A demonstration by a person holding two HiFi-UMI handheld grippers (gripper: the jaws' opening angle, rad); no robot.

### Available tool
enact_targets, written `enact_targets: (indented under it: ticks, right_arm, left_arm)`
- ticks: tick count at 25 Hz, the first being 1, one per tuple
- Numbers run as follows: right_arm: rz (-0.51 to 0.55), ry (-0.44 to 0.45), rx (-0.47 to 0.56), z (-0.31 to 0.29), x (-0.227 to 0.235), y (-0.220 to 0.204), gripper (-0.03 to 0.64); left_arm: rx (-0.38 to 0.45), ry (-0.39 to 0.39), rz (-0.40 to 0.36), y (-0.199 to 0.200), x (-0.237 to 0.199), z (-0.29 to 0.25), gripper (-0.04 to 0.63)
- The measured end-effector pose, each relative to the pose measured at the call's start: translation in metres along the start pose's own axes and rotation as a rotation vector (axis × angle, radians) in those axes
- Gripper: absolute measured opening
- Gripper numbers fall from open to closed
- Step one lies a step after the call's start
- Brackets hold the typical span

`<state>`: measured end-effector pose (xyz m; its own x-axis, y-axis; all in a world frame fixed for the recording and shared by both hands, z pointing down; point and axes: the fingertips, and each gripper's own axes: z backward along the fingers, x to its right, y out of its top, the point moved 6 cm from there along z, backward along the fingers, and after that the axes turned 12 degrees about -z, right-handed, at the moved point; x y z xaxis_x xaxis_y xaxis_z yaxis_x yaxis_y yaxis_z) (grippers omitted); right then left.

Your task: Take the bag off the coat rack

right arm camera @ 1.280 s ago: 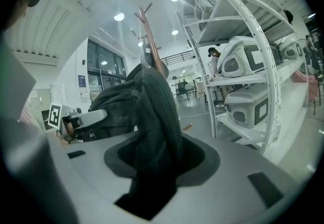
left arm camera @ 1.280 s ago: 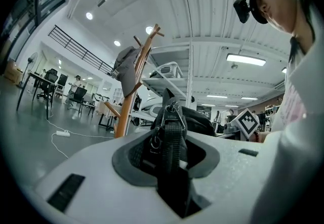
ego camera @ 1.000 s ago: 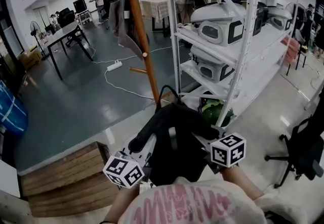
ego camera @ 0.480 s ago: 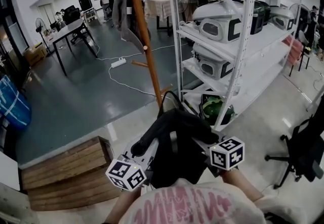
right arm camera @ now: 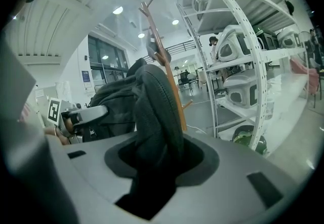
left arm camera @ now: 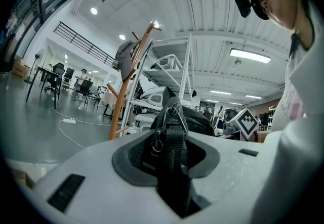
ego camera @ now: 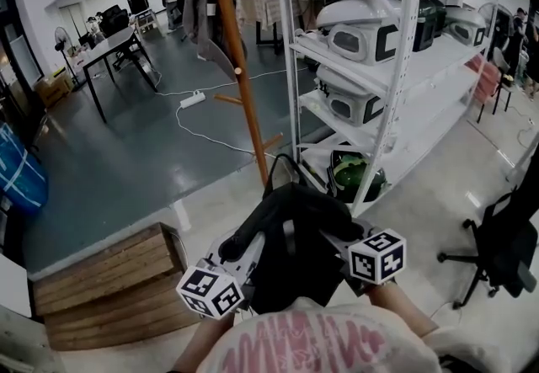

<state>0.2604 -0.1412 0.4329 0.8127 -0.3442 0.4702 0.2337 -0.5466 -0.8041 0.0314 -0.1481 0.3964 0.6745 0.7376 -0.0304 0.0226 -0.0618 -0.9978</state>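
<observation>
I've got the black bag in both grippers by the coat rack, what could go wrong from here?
The left gripper pinches only a narrow webbing strap, so the bag might slip and swing. The bag's thin loop sticks up near the lower peg of the coat rack and the white shelf; it could snag.

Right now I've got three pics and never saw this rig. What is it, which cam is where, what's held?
No robot: a person holds a two-jaw gripper in each hand. The wide picture comes from a camera on their head, looking down; the other two ride on the grippers and look along the jaws. The left gripper is shut on a webbing strap of the black bag, the right gripper on its padded strap. The bag is off the wooden coat rack, which stands behind it. The marker cubes belong to the grippers. On the floor: a wooden platform at left, white shelving at right.
</observation>
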Motion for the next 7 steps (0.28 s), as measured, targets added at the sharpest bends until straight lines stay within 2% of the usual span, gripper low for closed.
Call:
enact_targets:
  ticks: [7]
  right_arm:
    - [-0.01, -0.012, -0.025, -0.0033, 0.002, -0.0082, 0.161]
  left_arm:
    - [-0.018, -0.005, 0.02, -0.0089, -0.0015, 0.0003, 0.107]
